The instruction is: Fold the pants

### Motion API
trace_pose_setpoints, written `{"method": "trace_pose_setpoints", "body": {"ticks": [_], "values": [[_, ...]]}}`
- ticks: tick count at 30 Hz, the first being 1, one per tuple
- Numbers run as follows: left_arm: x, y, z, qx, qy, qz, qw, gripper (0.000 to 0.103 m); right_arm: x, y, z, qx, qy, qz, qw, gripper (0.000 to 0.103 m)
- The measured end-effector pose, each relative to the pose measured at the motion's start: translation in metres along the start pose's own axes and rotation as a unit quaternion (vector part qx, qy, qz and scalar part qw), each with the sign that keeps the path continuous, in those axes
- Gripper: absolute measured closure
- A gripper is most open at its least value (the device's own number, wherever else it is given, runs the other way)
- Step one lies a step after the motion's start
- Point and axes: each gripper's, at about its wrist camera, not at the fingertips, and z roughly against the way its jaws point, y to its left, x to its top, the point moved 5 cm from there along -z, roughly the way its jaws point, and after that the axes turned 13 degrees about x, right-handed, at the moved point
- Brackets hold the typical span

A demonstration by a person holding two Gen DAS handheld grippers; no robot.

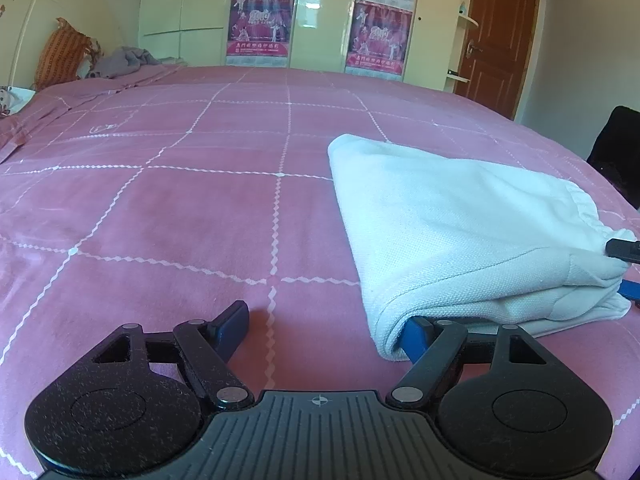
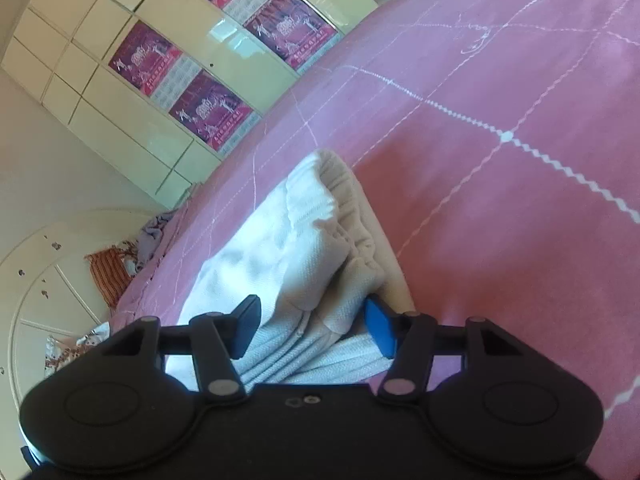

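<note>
A: Left wrist view has the folded white pants (image 1: 460, 232) on the pink bed (image 1: 180, 208), off to the right of the left claw (image 1: 324, 330). That claw's spread wide, one finger tucked under the near fold, nothing pinched.

B: The right claw (image 2: 310, 330) has its jaws apart around the waistband end, not squeezing. Pulling out could drag the layers open. The bundle's long axis runs away from the left claw.
</note>
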Motion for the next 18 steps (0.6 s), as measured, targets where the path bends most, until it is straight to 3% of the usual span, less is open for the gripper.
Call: {"method": "trace_pose_setpoints", "body": {"ticks": [2,4,6,9,13,14,15,16,17,18], "values": [[0.001,-0.001,0.001,0.005,0.001,-0.004,1.0,0.026,0.0,0.003,-0.008,-0.011,0.016,0.021,1.0,0.069],[0.006,-0.001,0.01,0.015,-0.02,-0.009,0.9996,0.026,-0.001,0.005,-0.003,-0.005,0.012,0.024,1.0,0.074],[0.005,-0.006,0.01,0.029,-0.022,-0.034,0.9988,0.026,0.0,0.016,0.011,0.013,-0.014,0.037,0.999,0.075],[0.0,-0.005,0.004,0.024,0.0,-0.03,0.9993,0.025,-0.009,0.005,-0.003,-0.034,0.025,0.041,0.998,0.073],[0.0,0.005,0.017,0.012,0.035,-0.025,0.999,0.025,-0.005,0.005,0.009,-0.016,0.016,0.021,1.0,0.069],[0.0,0.009,0.021,0.008,0.045,-0.018,0.9988,0.031,-0.004,0.007,0.015,-0.017,0.011,0.028,0.999,0.066],[-0.001,0.013,0.026,0.003,0.051,-0.009,0.9987,0.06,-0.003,0.01,0.022,-0.02,0.005,0.04,0.999,0.066],[-0.002,0.017,0.028,0.004,0.057,0.0,0.9984,0.076,-0.001,0.014,0.029,-0.027,-0.005,0.061,0.998,0.067],[-0.002,0.021,0.03,0.0,0.057,0.015,0.9983,0.085,0.0,0.018,0.035,-0.031,-0.012,0.077,0.996,0.071],[0.002,0.022,0.031,-0.005,0.047,0.026,0.9985,0.085,0.001,0.025,0.04,-0.041,-0.023,0.101,0.994,0.073]]}}
